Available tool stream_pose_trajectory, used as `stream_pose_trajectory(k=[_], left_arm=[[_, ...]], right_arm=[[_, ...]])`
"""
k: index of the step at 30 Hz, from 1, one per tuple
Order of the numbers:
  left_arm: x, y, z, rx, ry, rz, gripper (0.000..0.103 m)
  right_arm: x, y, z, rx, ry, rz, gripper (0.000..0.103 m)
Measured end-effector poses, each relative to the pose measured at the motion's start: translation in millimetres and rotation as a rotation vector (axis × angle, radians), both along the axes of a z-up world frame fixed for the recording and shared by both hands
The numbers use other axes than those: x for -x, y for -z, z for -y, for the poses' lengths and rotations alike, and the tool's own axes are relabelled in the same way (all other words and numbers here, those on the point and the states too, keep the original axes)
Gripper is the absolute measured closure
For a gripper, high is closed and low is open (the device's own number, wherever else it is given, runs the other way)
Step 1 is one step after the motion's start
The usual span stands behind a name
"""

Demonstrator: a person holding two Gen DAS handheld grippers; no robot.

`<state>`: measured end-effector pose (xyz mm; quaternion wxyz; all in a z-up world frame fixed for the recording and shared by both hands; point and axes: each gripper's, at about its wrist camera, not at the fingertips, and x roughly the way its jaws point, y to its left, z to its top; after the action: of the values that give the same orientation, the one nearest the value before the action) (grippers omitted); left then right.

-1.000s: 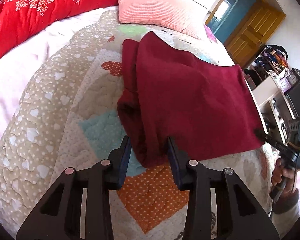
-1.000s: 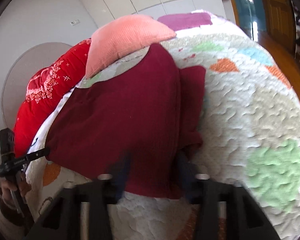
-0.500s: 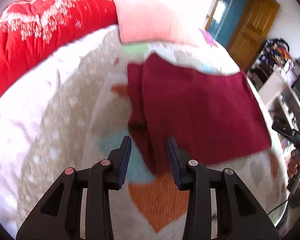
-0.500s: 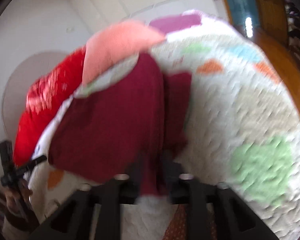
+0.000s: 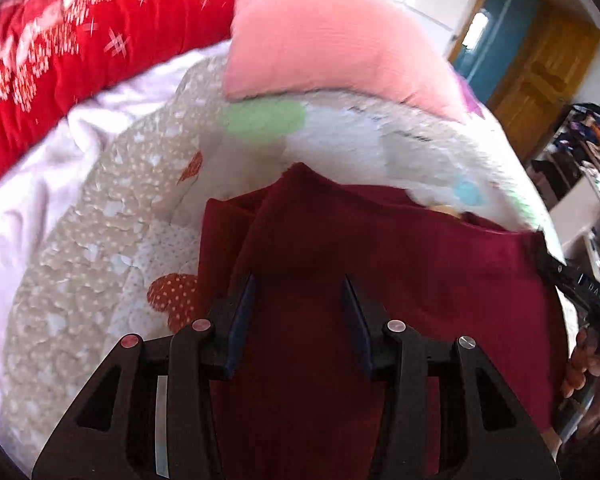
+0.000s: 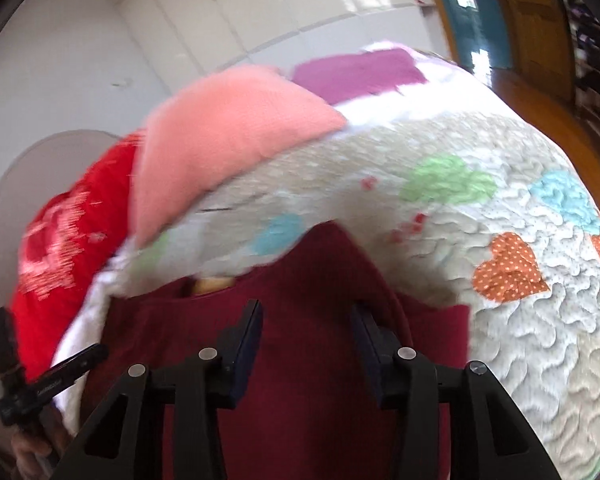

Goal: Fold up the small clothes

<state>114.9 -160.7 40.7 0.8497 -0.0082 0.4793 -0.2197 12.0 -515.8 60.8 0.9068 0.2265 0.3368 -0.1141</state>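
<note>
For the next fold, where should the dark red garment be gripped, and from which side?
Probably at the far folded edge of the dark red garment, one gripper near each far corner, coming from above and the near side. It lies flat on the quilt, and that edge, with its raised peak, is the exposed part to pinch.

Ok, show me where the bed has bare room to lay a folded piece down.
Free: the heart-print quilt right of the maroon garment, out to the bed's edge. Also free: the quilt strip between the garment and the white sheet. Crowded: the head end, taken by the pink pillow and red blanket.
</note>
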Motion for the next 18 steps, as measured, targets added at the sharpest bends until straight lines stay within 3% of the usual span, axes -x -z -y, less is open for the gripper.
stream_pose_trajectory(k=[2,8,13,18], left_arm=[[-3.4,4.4,1.0,0.006,-0.001,0.016,0.060],[0.6,10.4,7.3,-0.023,0.011,0.093,0.059],[7.6,4.3,5.7,-0.034,0.006,0.100,0.059],[27.9,-7.9,6.8,-0.088,0.013,0.154,0.059]], right_arm=[[-10.2,16.6,11.9,-0.023,0.040,-0.045,0.068],[-20.5,26.2,12.1,0.050,0.045,-0.037,0.066],[-15.9,18.7,14.7,0.024,0.037,-0.037,0.066],[31.4,-9.6,-7.7,-0.016,-0.028,0.056,0.064]])
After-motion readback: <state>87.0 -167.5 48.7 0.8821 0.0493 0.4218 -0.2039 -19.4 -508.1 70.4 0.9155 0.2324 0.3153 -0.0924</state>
